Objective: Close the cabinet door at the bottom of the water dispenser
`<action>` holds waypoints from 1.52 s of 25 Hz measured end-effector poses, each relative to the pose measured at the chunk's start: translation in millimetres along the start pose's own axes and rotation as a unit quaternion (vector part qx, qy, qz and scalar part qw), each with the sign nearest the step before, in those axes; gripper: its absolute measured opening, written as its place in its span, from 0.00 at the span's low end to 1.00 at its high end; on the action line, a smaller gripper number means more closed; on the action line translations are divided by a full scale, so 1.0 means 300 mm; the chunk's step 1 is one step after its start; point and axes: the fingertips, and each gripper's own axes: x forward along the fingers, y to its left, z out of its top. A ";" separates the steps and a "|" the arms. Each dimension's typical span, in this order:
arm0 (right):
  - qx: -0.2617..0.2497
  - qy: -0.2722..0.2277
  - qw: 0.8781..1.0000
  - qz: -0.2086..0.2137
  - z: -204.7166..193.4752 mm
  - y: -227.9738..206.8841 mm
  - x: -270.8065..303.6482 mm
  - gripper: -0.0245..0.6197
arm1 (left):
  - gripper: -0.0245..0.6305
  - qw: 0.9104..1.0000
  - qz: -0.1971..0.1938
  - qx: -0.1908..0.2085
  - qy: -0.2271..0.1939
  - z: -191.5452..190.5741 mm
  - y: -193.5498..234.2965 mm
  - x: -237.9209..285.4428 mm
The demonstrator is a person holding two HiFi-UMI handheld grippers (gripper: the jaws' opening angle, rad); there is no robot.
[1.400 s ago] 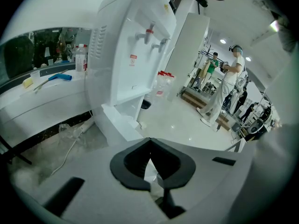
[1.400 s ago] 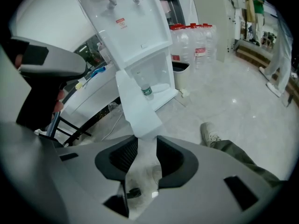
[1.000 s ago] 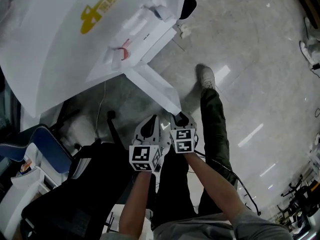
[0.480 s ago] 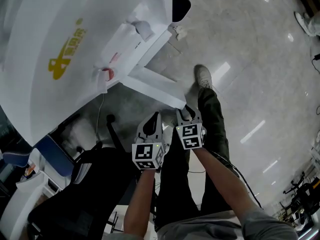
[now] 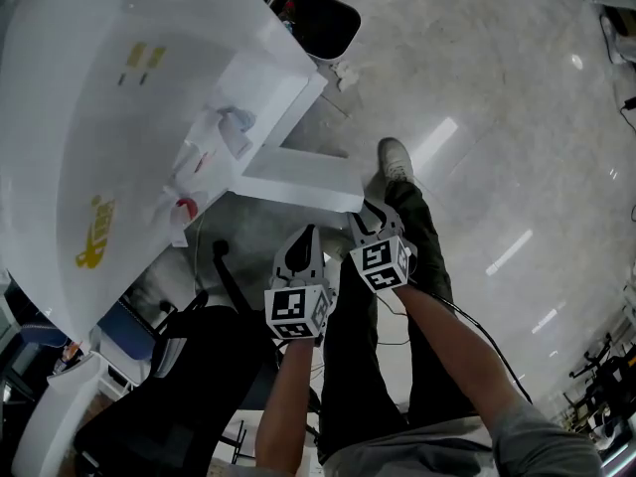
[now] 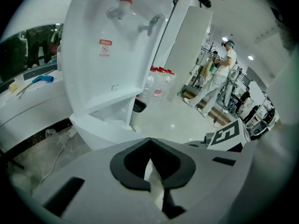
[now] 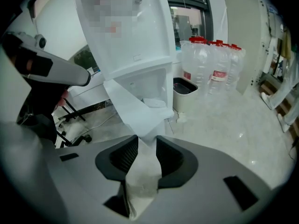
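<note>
The white water dispenser (image 5: 119,117) fills the head view's upper left. Its bottom cabinet door (image 5: 298,179) stands open, swung out toward me. My right gripper (image 5: 366,215) is at the door's free edge. In the right gripper view the white door (image 7: 135,111) runs down between the jaws, and the right gripper (image 7: 145,148) is shut on that edge. My left gripper (image 5: 303,238) hangs just left of it, below the door and apart from it. In its own view the left gripper (image 6: 149,146) is shut with nothing in it, pointing at the dispenser (image 6: 103,55) and its taps.
A black waste bin (image 5: 320,20) stands beside the dispenser, with large water bottles (image 7: 212,64) next to it. A black office chair (image 5: 189,366) is at my lower left. My shoe (image 5: 396,159) is on the glossy floor. A person in white (image 6: 219,73) stands far off.
The head view has turned, so the dispenser now lies more to the left and upward. Both grippers stay close together at the door's free edge, the right one slightly higher.
</note>
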 end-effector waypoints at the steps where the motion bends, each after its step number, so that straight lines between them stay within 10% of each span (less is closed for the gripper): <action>1: -0.005 -0.001 1.000 0.003 0.010 -0.014 0.003 0.23 | 0.05 1.000 0.001 0.000 0.002 0.007 -0.006 0.016; 38: -0.160 -0.060 0.984 0.053 0.520 -0.354 0.242 0.21 | 0.05 0.998 0.052 -0.024 0.004 0.300 0.034 0.338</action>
